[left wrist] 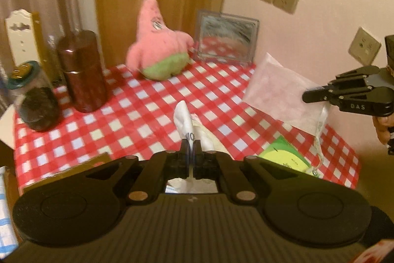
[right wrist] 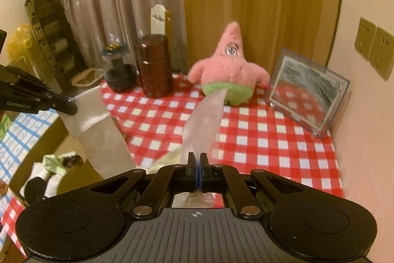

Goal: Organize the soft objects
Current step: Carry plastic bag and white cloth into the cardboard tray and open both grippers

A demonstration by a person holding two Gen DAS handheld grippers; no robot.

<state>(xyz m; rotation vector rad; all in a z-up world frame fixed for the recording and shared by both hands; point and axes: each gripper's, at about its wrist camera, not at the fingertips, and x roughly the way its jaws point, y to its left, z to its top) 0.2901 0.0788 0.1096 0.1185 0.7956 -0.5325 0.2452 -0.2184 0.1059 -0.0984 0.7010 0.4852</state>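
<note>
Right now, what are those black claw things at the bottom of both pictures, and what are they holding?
Those are grippers: two-finger pinchers that a person holds, one in each hand. Each has a camera looking along its fingers, so one picture is seen from the left gripper and the other from the right gripper. The left gripper is pinched shut on a white cloth. The right gripper is pinched shut on a thin see-through plastic bag. On the checked tablecloth there are a pink star plush toy, a brown jar and a small mirror by the wall.
</note>
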